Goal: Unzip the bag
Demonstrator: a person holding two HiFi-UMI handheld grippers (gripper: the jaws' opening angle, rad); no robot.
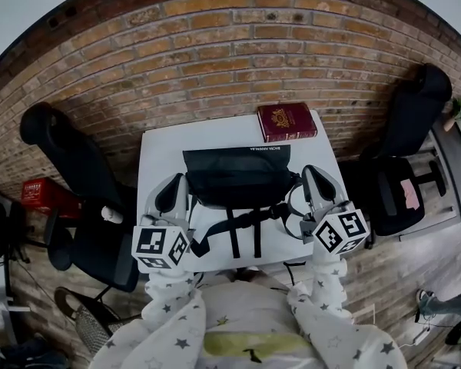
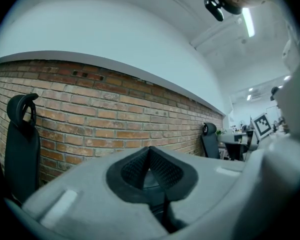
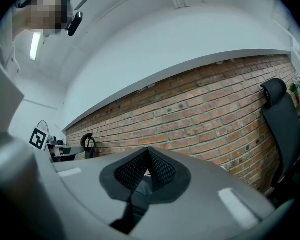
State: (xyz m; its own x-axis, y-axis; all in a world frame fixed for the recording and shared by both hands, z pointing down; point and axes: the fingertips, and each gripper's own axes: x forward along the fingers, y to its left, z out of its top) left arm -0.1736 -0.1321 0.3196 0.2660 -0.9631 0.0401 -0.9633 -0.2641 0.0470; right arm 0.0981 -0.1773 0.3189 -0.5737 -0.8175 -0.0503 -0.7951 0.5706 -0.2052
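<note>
A black bag lies flat on the middle of the white table, and its straps trail toward the near edge. My left gripper rests just beside the bag's left end, my right gripper just beside its right end. Both point away from me and tilt upward. In the left gripper view the left gripper has its black pads pressed together with nothing between them. The right gripper looks the same in its own view. Both gripper views show only wall and ceiling, not the bag.
A dark red book lies at the table's far right corner. Black office chairs stand at the left and at the right of the table. A brick wall runs behind, and a red box sits on the floor at the left.
</note>
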